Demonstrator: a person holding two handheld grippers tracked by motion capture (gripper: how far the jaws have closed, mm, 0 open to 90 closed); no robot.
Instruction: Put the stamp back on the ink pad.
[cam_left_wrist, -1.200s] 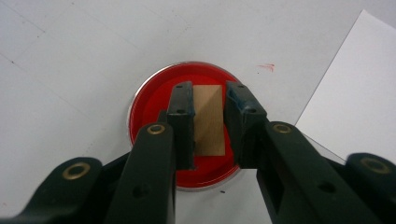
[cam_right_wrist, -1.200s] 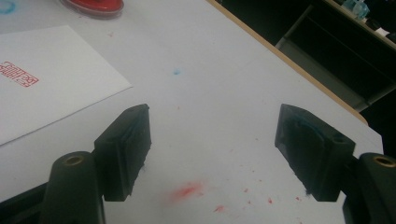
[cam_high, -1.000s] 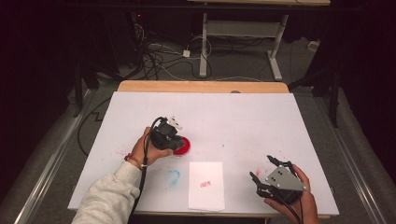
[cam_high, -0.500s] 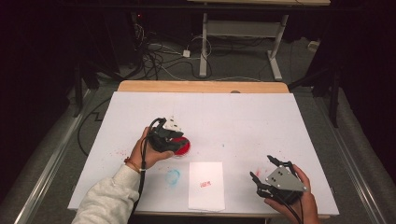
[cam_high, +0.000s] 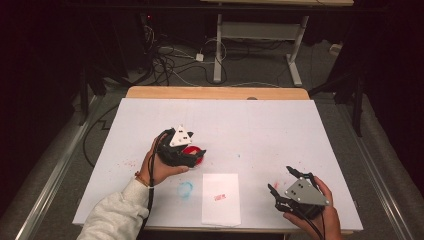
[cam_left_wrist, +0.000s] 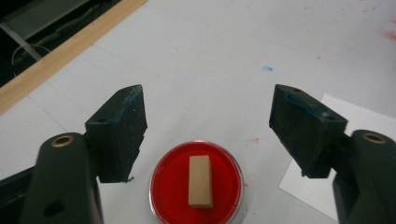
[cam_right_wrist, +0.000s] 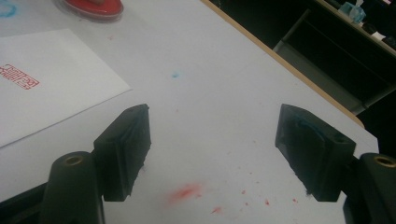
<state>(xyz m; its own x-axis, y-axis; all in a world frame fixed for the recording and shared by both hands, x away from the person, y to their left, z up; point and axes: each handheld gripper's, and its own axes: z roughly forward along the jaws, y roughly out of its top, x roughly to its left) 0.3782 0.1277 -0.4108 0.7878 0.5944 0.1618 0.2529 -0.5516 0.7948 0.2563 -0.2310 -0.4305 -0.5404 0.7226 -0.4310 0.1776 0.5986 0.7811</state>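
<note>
Red ink pad (cam_left_wrist: 196, 182) sits on the white worktop (cam_high: 260, 125), with the wooden stamp block (cam_left_wrist: 200, 181) lying flat on the red surface. Left hand-held gripper (cam_left_wrist: 205, 135) hovers just above it; its jaws have just been opening and now stand wide apart, nothing between the pads, stamp released and apart from both. In the high view the same left hand-held gripper (cam_high: 192, 156) sits over the pad (cam_high: 194, 154), left of centre on the worktop.

White paper sheet (cam_high: 221, 197) lies near the front edge, just right of the pad, already carrying a red stamp print (cam_high: 220, 197). Same print (cam_right_wrist: 18, 77) reads clearly in the right gripper view. Blue ring smudge (cam_high: 185, 189) on the worktop just left of the sheet, plus scattered red flecks.

Right hand-held gripper (cam_high: 280, 192) is parked near the front right corner, well apart from sheet and pad, jaws wide open and empty; right gripper view shows bare worktop between them.

Judgement: stamping looks done, since the print is on the paper and the stamp is back on the pad. Left over seems little: pull the left hand away, maybe clear the sheet. Cannot tell if a second print is intended.
</note>
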